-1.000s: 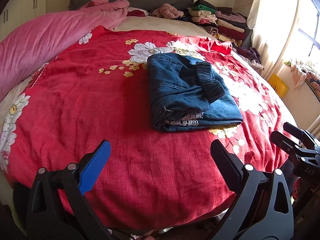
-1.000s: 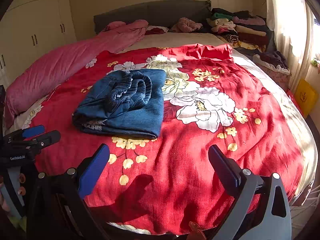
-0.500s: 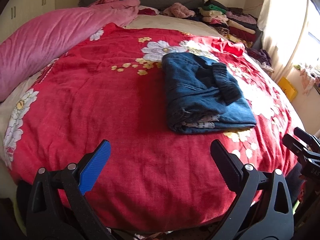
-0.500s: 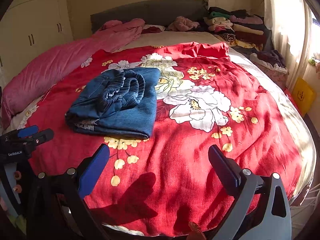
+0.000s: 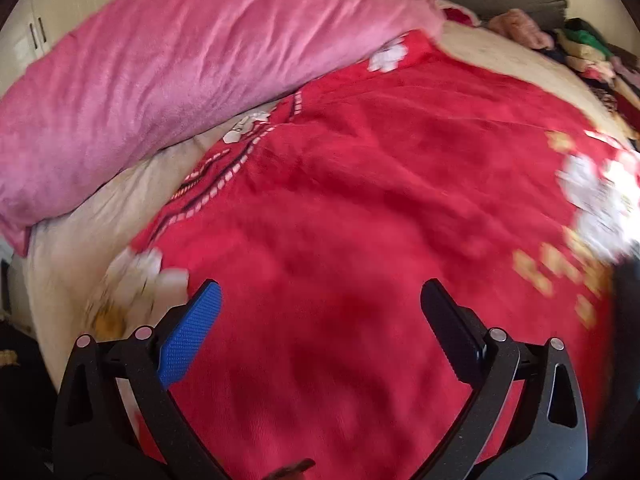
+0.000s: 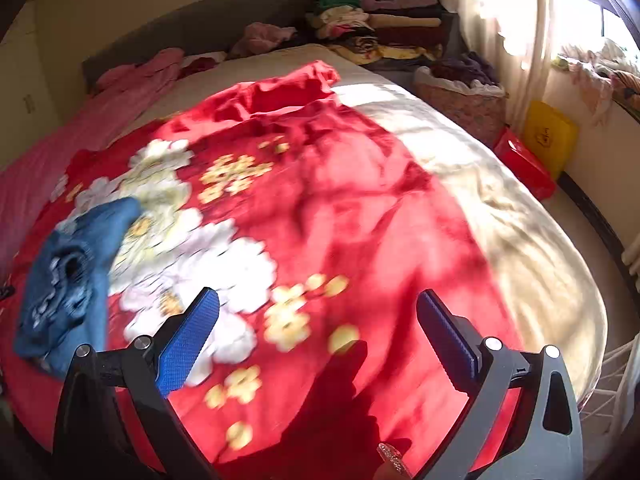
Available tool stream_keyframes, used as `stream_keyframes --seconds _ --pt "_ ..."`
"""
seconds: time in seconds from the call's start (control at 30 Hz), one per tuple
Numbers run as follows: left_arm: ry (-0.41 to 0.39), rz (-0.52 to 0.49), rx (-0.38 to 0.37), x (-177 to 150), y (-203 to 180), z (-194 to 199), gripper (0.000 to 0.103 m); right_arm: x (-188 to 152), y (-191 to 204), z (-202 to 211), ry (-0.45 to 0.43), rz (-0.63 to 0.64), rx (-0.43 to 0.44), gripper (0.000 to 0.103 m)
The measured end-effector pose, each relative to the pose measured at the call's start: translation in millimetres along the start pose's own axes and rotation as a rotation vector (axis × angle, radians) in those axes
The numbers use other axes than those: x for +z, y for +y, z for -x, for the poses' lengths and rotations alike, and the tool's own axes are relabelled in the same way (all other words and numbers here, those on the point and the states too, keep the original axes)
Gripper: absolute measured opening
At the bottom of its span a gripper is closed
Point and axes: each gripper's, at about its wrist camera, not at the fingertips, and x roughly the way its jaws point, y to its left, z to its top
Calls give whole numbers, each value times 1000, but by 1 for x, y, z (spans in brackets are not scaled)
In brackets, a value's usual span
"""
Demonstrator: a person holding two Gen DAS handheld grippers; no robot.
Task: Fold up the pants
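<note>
Lying folded at the left of the right wrist view on the red floral blanket [image 6: 360,208], the denim pants [image 6: 68,280] are looking heavy yet limp, best pinched at a thick folded edge, while both left tongs [image 5: 320,308] and right tongs [image 6: 318,312] are hanging released, gripping nothing.

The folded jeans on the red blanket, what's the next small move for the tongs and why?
Probably just hold both tongs clear and finish. The jeans lie folded in a compact stack on the red floral blanket, and the right tongs and left tongs are both open and empty, so nothing seems left to fold.
</note>
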Motion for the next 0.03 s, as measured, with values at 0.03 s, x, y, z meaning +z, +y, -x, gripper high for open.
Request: stream_keyframes --seconds 0.03 --pt "29 21 18 8 4 -19 94 16 -19 -19 16 -56 -43 98"
